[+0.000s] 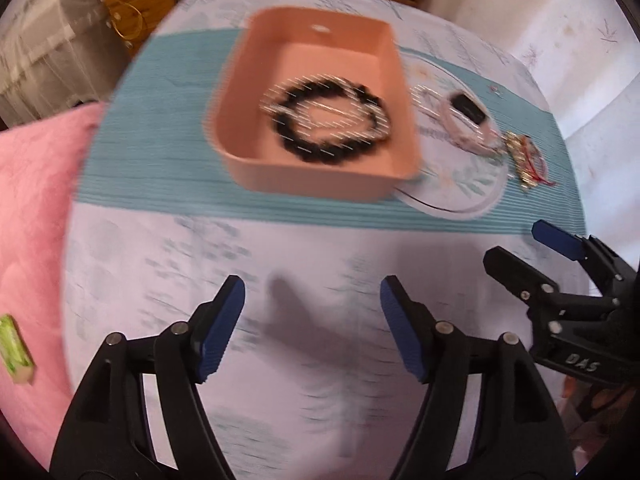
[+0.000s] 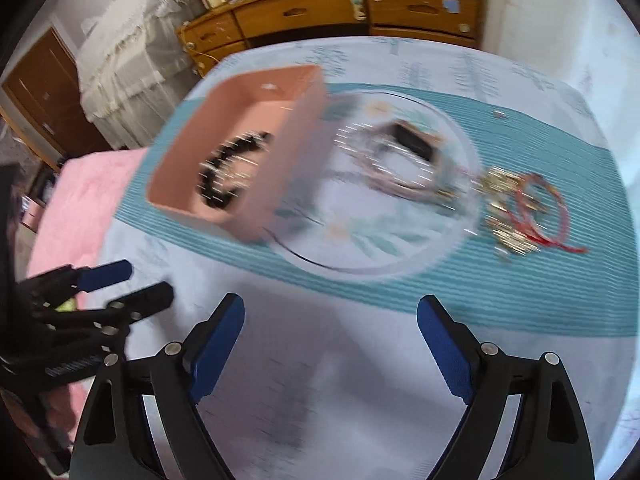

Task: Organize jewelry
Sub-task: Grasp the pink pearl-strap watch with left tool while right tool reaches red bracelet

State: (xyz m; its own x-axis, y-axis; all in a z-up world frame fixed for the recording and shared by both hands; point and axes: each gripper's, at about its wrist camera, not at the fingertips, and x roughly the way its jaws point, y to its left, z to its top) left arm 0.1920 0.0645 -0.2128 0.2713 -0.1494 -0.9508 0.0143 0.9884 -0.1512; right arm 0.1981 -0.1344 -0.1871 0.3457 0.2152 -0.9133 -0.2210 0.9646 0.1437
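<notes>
A pink box (image 1: 256, 80) (image 2: 296, 160) stands on the teal runner and holds a black bead bracelet (image 1: 328, 120) (image 2: 228, 172) with a thin silvery chain. To its right, a black-faced watch (image 1: 468, 114) (image 2: 412, 140) with a pale strap lies on a round patterned mat (image 1: 452, 192) (image 2: 360, 240). A gold and red bracelet (image 1: 520, 160) (image 2: 516, 208) lies past the mat. My left gripper (image 1: 312, 320) (image 2: 148, 280) is open over bare cloth in front of the box. My right gripper (image 2: 330, 312) (image 1: 514, 242) is open in front of the mat. Neither holds anything.
A small silvery piece (image 2: 498, 114) lies on the runner behind the mat. A pink blanket (image 1: 36, 208) with a green object (image 1: 16, 350) lies left of the table. Wooden drawers (image 2: 320, 12) and a lace-covered piece (image 2: 120, 48) stand behind.
</notes>
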